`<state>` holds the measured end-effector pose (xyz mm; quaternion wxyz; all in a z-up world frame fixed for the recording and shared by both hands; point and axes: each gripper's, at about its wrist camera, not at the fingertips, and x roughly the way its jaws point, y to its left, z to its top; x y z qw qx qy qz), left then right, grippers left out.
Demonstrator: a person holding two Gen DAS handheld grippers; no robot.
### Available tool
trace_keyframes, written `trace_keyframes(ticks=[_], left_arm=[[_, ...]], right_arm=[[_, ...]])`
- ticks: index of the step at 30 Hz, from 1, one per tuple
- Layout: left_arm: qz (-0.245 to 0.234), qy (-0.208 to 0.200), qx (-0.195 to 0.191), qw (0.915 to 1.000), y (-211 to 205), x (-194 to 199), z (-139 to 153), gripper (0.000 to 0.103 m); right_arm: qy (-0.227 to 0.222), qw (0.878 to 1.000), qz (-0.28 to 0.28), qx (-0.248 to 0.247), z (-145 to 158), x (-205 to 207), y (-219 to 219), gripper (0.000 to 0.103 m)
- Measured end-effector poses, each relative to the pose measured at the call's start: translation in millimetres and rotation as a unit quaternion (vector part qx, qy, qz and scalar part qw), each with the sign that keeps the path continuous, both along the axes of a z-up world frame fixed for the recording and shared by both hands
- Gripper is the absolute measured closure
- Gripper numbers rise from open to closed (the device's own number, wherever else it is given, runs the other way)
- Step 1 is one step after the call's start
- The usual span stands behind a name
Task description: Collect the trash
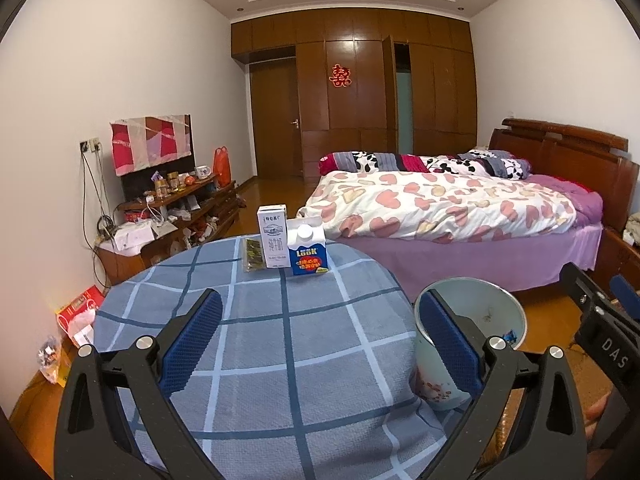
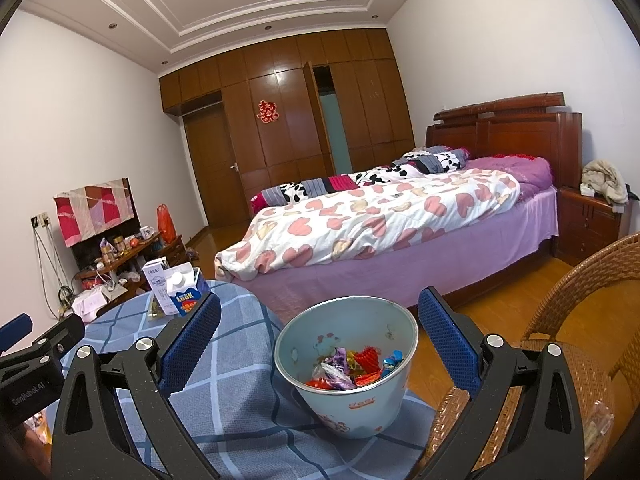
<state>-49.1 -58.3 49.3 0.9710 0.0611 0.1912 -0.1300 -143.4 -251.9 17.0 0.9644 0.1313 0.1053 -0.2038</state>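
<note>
A bedroom clean-up, seen from two handheld grippers above a round bench [image 1: 280, 344] draped in a blue plaid cloth. The left gripper [image 1: 320, 344] hangs at the bottom of the left wrist view with its jaws spread wide and nothing between them; the right gripper [image 2: 319, 344] fills the bottom of the right wrist view, jaws equally wide and holding nothing. At the bench's right edge, lower centre of the right wrist view, stands a pale waste bin [image 2: 380, 400] printed with cartoon figures, its bottom littered with bright candy wrappers [image 2: 352, 366]. Three pieces of trash wait at the far side of the bench, centre of the left wrist view: a tall white milk carton [image 1: 273, 236], a blue-and-white carton [image 1: 308, 248] marked "LOOK" touching its right side, and a flat green packet [image 1: 253, 255] lying just to its left. Behind them, a bed [image 1: 440, 208] with a heart-print quilt runs along the right. A wicker chair [image 2: 580, 320] sits at the right edge of the right wrist view.
</note>
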Motion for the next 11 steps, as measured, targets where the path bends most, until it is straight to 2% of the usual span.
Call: trace_keyframes(ticks=[11], left_arm=[[0.006,0.006,0.006,0.9999,-2.2,3.2,-4.5,0.006]], right_arm=[[0.006,1.000,-0.001,0.005,-3.0,1.0,-1.1,0.006]])
